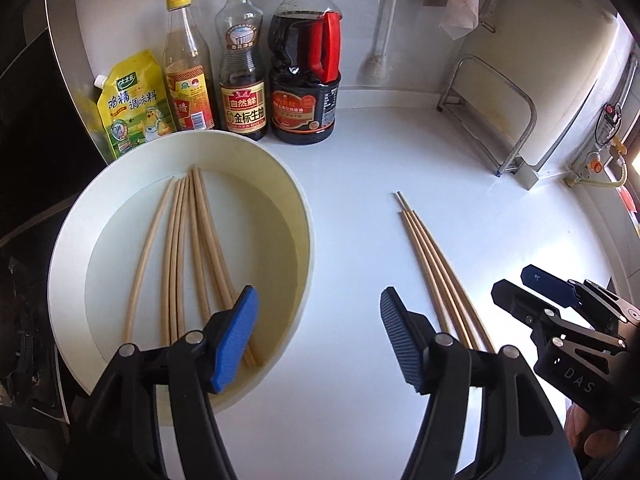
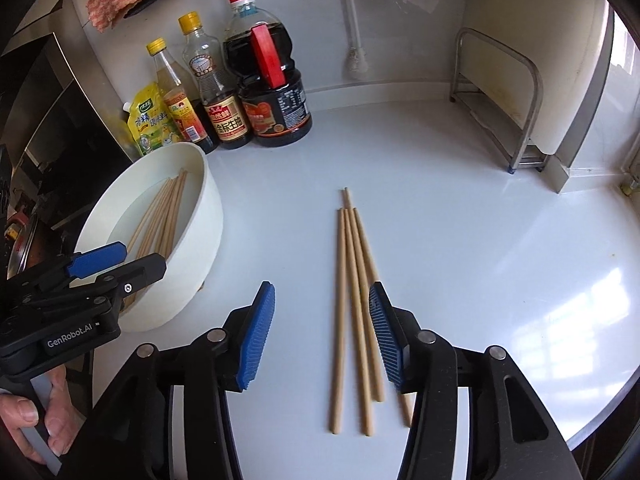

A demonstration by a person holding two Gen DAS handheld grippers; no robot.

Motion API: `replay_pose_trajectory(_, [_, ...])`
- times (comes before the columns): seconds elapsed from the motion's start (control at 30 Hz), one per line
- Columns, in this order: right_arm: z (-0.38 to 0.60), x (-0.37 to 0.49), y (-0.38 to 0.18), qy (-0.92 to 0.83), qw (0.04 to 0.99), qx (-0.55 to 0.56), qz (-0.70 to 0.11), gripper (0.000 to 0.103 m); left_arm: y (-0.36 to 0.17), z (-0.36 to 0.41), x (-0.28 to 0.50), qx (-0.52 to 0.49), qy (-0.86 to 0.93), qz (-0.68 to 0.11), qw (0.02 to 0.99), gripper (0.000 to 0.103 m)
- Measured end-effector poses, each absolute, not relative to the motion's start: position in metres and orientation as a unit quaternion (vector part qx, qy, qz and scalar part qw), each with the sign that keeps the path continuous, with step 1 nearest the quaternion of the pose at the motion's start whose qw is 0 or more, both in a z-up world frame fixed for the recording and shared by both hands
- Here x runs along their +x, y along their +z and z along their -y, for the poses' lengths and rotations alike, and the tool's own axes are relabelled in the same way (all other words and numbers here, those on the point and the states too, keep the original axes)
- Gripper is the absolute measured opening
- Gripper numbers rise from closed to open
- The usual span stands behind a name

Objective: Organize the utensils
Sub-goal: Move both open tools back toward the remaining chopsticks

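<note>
On white countertop (image 2: 460, 240), two groups of wooden chopsticks. Loose chopsticks (image 2: 352, 300) lie flat on the bare counter, fanned slightly, tips pointing toward the back wall; four visible, one reaching further back than the others. Same bunch in left wrist view (image 1: 436, 264), right of the basin. White round basin (image 1: 296, 216) sits at the left of the counter, in front of the bottles; chopsticks in basin (image 1: 188, 248) lie on its bottom, roughly parallel, about six or seven, exact count hard to tell. Left gripper (image 1: 316, 332) jaws wide apart, holding nothing; its left blue pad hangs over the basin's inside, its right pad over bare counter just left of the loose chopsticks. In right wrist view the left gripper (image 2: 120, 260) shows side-on at the basin's near rim. Right gripper (image 2: 320, 336) also spread wide, empty, straddling the near half of the loose chopsticks; right pad overlaps the rightmost stick in view, contact cannot be told. Right gripper also seen at the right edge of left wrist view (image 1: 524, 284). Along the back wall: yellow seasoning pouch (image 1: 132, 104), two yellow-capped bottles (image 1: 188, 68), dark soy sauce jug (image 1: 306, 68) with red handle. Metal rack (image 1: 492, 116) stands at back right.
</note>
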State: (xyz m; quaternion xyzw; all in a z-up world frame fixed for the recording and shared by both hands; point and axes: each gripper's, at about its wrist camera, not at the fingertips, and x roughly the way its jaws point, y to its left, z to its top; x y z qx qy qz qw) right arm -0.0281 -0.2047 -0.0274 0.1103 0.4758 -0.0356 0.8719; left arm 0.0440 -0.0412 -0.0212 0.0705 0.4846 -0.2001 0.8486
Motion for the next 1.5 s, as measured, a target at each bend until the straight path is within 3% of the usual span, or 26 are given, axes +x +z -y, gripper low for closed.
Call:
replay_pose_trajectory(0.13, [0.223, -0.033, -0.033, -0.042, 0.868, 0.11, -0.482, 0.054, -0.023, 0.053, 0.04, 0.068, -0.199, -0.487, 0.848, 0.074])
replay_pose_trajectory(0.33, [0.247, -0.037, -0.039, -0.042, 0.865, 0.117, -0.487, 0.062, -0.027, 0.066, 0.035, 0.061, -0.189, -0.497, 0.845, 0.08])
replay_pose_trajectory(0.87, [0.288, -0.038, -0.086, -0.022, 0.85, 0.129, -0.51, 0.062, -0.05, 0.097, 0.017, 0.058, -0.153, -0.508, 0.845, 0.081])
replay_pose_trajectory(1.5, [0.274, -0.016, -0.122, 0.013, 0.85, 0.03, -0.526, 0.062, -0.093, 0.115, 0.009, 0.05, -0.119, -0.528, 0.839, 0.081])
